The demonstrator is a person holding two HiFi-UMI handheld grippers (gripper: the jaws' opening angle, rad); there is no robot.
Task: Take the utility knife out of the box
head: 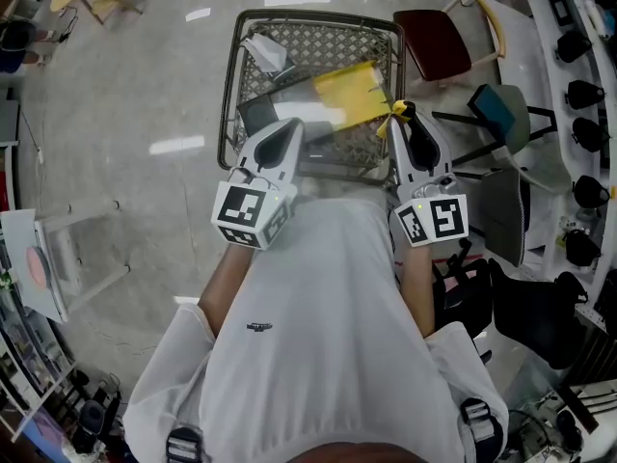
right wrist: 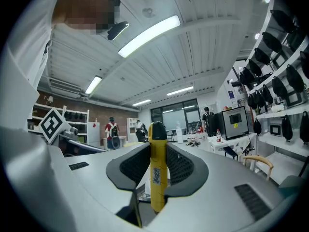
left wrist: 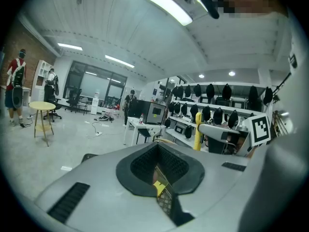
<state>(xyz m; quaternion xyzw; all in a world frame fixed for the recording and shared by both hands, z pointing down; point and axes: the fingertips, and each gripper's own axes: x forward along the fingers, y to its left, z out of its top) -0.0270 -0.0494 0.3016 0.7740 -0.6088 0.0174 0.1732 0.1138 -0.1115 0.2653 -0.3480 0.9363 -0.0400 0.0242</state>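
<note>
Right gripper view: right gripper (right wrist: 155, 154) jaws clamp the utility knife (right wrist: 158, 175). Beside the knife, left gripper (left wrist: 159, 172) jaws pinch the box (head: 352, 93) narrowly.

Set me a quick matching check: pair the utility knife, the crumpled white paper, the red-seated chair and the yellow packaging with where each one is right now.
Things:
1. utility knife
2. crumpled white paper
3. red-seated chair
4. yellow packaging

Places:
A. on the floor, just past the wire basket's right side
B. in the basket's far left corner
C. clamped between the right gripper's jaws
D. in the basket, toward its right side

Pairs: 1-C; 2-B; 3-A; 4-D
</note>
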